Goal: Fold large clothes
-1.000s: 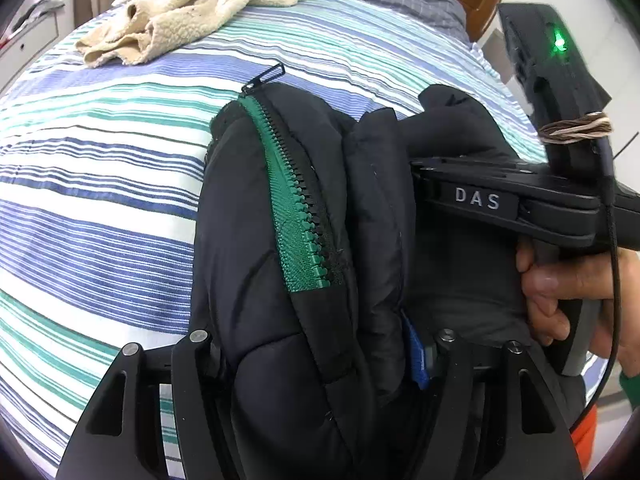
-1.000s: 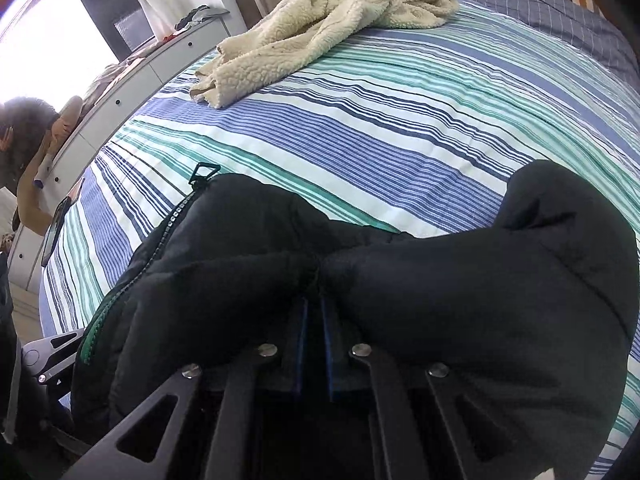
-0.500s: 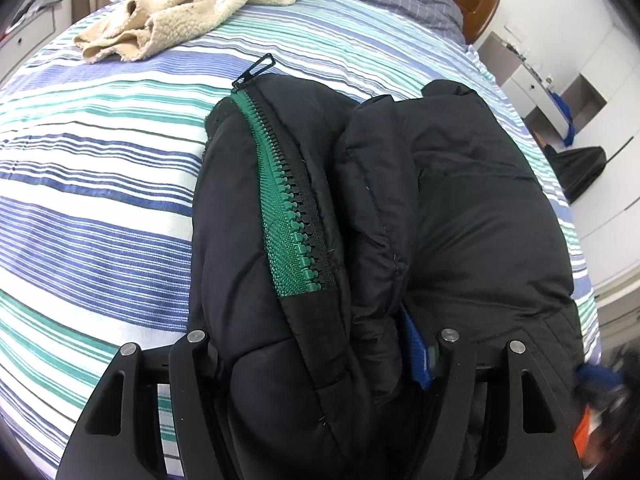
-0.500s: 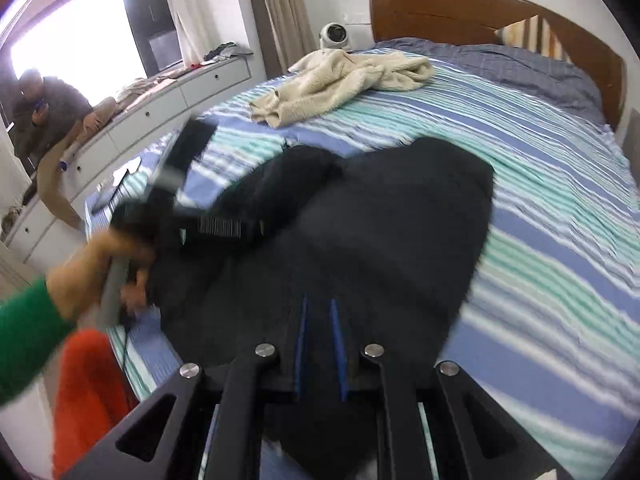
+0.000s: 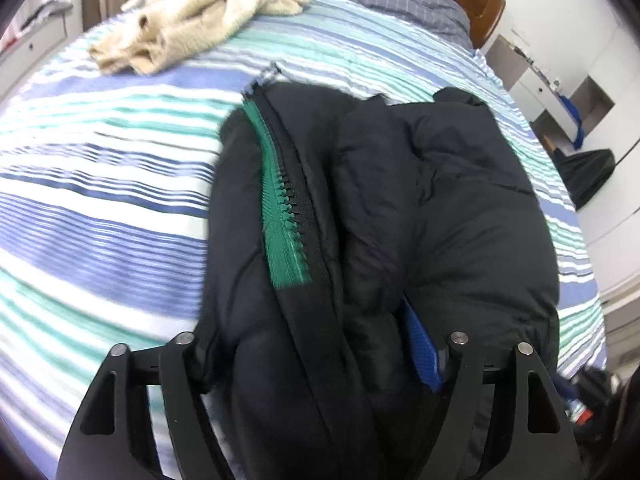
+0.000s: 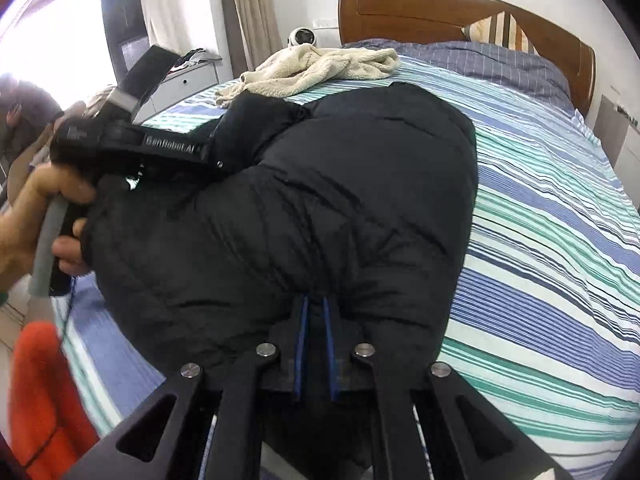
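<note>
A black padded jacket with a green zipper lies bunched on the striped bed. My left gripper has its fingers wide apart around a thick fold of the jacket, which fills the gap. In the right wrist view the jacket lies near the bed's front edge. My right gripper is nearly shut, pinching the jacket's near edge between its blue pads. The left gripper shows there at the jacket's left side, held by a hand.
A cream fleece garment lies crumpled at the far side of the bed near the wooden headboard. White drawers stand left of the bed. An orange object sits at the front left. A cabinet stands right.
The right gripper has pulled back and swung toward the bed's foot, holding the jacket's edge. The left gripper has kept its hold on the fold and shifted slightly.
</note>
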`<state>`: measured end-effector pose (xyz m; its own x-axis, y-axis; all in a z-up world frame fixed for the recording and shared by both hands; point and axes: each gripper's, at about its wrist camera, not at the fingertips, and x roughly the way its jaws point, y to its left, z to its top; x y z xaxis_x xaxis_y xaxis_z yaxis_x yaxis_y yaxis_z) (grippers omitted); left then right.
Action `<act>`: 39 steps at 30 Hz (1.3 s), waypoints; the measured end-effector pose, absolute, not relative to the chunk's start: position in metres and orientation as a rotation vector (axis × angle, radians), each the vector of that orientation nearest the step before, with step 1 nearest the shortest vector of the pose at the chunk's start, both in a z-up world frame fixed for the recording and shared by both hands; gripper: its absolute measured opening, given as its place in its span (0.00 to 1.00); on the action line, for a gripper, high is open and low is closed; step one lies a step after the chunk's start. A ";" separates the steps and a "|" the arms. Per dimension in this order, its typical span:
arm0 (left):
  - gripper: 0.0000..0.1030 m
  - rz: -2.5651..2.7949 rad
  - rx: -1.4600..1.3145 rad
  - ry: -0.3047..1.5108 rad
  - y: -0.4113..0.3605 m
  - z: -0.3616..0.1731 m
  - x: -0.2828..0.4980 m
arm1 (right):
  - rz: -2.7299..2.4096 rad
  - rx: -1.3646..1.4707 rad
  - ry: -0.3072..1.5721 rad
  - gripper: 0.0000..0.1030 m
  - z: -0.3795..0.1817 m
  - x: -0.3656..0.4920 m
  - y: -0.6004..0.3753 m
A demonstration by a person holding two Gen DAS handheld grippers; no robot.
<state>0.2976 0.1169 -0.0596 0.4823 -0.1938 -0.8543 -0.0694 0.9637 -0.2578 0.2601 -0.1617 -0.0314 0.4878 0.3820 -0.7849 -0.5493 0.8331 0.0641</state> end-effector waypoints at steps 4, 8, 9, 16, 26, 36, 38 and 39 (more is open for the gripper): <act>0.89 -0.137 -0.335 1.018 0.137 -0.023 0.263 | 0.573 -0.072 0.832 0.83 0.001 0.242 -0.200; 0.91 -0.265 -0.569 1.034 0.178 -0.030 0.248 | 0.528 0.026 0.832 0.83 0.007 0.240 -0.250; 0.91 -0.281 -0.602 1.040 0.182 -0.034 0.247 | 0.517 0.052 0.848 0.83 0.002 0.243 -0.259; 0.91 -0.385 -0.617 1.109 0.180 -0.077 0.257 | 0.563 0.376 0.939 0.83 -0.026 0.267 -0.290; 0.94 -0.506 -0.753 1.101 0.185 -0.103 0.266 | 0.665 0.552 1.064 0.83 -0.069 0.283 -0.284; 1.00 -0.546 -0.754 1.181 0.169 -0.127 0.278 | 0.783 0.627 1.115 0.91 -0.111 0.321 -0.240; 1.00 -0.542 -0.752 1.184 0.167 -0.128 0.275 | 0.797 0.620 1.105 0.91 -0.113 0.326 -0.233; 1.00 -0.539 -0.750 1.185 0.169 -0.127 0.276 | 0.802 0.614 1.101 0.91 -0.113 0.328 -0.230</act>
<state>0.2756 0.1692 -0.1274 0.3004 -0.7246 -0.6202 -0.0088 0.6481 -0.7615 0.3278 -0.2296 -0.1132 0.2326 0.8148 -0.5310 -0.2557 0.5780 0.7749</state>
